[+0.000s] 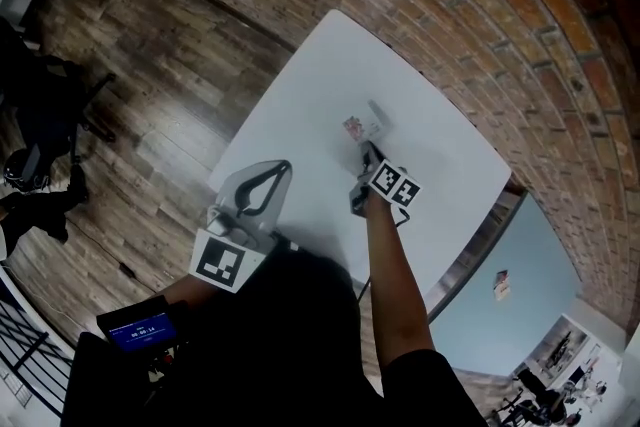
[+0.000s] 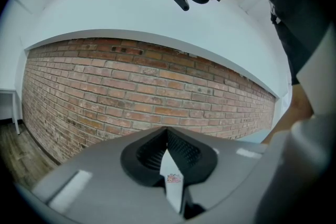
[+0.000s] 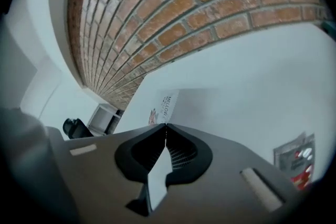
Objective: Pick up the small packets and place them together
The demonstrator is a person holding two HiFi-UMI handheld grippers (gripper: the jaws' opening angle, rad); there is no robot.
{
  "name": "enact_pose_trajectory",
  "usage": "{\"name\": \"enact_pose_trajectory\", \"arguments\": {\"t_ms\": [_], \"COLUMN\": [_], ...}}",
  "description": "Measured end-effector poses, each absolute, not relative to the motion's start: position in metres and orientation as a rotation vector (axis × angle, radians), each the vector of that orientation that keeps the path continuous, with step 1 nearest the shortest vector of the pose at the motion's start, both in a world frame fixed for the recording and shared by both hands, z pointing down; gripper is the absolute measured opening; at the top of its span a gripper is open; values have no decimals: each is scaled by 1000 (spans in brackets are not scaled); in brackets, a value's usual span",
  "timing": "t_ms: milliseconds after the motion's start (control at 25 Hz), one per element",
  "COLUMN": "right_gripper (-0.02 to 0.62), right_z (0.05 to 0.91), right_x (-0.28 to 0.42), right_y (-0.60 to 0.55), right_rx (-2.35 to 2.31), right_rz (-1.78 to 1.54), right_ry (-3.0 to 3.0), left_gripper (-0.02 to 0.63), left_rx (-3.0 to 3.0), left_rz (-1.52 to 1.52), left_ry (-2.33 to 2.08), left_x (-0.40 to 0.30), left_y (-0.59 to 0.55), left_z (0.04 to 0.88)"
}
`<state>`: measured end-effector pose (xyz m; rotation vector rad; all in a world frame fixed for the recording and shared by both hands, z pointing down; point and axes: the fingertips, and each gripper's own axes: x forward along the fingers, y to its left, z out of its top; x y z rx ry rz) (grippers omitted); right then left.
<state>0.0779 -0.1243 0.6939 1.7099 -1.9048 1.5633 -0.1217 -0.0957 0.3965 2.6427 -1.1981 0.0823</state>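
Left tool (image 2: 167, 134) clamped shut on a thin white packet (image 2: 173, 180), held level near the table (image 1: 320, 65), likely parked until it can join the others. Right tool (image 3: 166, 125) tilted down, jaws together, seemingly nipping the printed packet (image 3: 167, 105) by its near edge to lift it. Spare packet (image 3: 295, 157) lies near it. Head view misses the left tool's load; only the left gripper view shows it.

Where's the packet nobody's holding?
The loose packet lies on the table, just right of the right gripper and its pinched packet; lower right in the right gripper view.
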Motion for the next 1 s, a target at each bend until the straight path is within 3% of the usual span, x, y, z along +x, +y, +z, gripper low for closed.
{"name": "enact_pose_trajectory", "arguments": {"t_ms": [1000], "right_gripper": [8], "right_z": [493], "right_x": [134], "right_y": [-22], "right_rx": [1508], "right_rz": [580], "right_ry": [-2100], "left_gripper": [2], "left_rx": [2853], "left_rz": [216], "left_ry": [-871], "left_x": [0], "left_y": [-55], "left_z": [414]}}
